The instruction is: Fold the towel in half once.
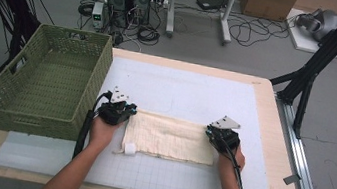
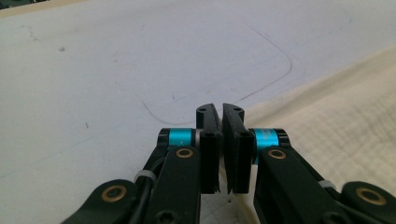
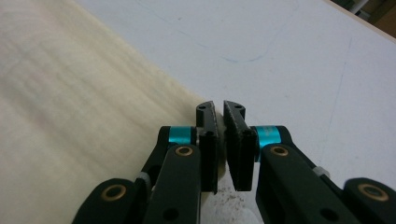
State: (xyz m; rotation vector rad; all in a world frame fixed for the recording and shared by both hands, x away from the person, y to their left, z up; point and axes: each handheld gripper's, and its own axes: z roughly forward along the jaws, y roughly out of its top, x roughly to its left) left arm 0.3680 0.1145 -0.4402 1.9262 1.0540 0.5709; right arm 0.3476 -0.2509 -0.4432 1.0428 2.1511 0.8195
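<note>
High view overhead, claw views close, sharing cloth (image 1: 170, 137)

A wooden table (image 1: 274, 120) carries a white mat (image 1: 197, 93), cream cloth (image 1: 170, 137) and green basket (image 1: 47, 81).

I see my left gripper (image 1: 124, 108) and right gripper (image 1: 215, 131) both pinched closed, forearms angled inward from below.

Matt cream cloth (image 1: 170, 137), woven green basket (image 1: 47, 81)
</note>
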